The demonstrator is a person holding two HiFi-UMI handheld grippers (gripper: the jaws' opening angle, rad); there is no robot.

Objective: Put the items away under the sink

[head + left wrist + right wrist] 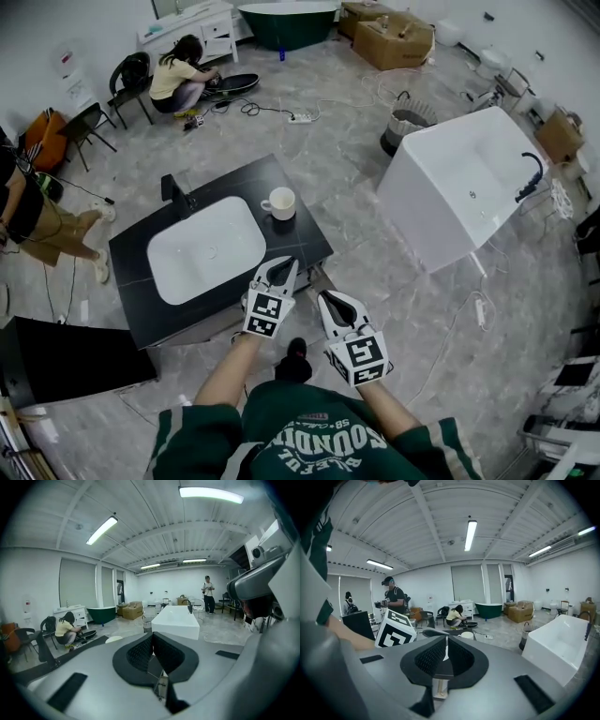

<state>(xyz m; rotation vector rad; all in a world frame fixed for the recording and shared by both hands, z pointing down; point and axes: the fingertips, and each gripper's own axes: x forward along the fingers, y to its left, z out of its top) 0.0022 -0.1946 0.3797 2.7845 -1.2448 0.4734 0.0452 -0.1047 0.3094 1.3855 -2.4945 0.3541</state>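
Observation:
A black vanity top (131, 281) with a white sink basin (206, 248) and a black faucet (175, 191) stands ahead of me in the head view. A white mug (279, 202) sits on its right part. It also shows low in the right gripper view as the mug (467, 634). My left gripper (280, 272) hangs over the vanity's near right corner, shut and empty. My right gripper (334, 303) is beside it over the floor, shut with nothing between its pads. In their own views the left gripper (151, 636) and the right gripper (446, 640) show black pads pressed together.
A white freestanding tub (464, 183) stands to the right, a wire basket (405, 127) behind it. A black panel (75, 352) lies at the lower left. One person (183, 80) crouches at the back, another (28, 216) stands at the left. Cables trail on the floor.

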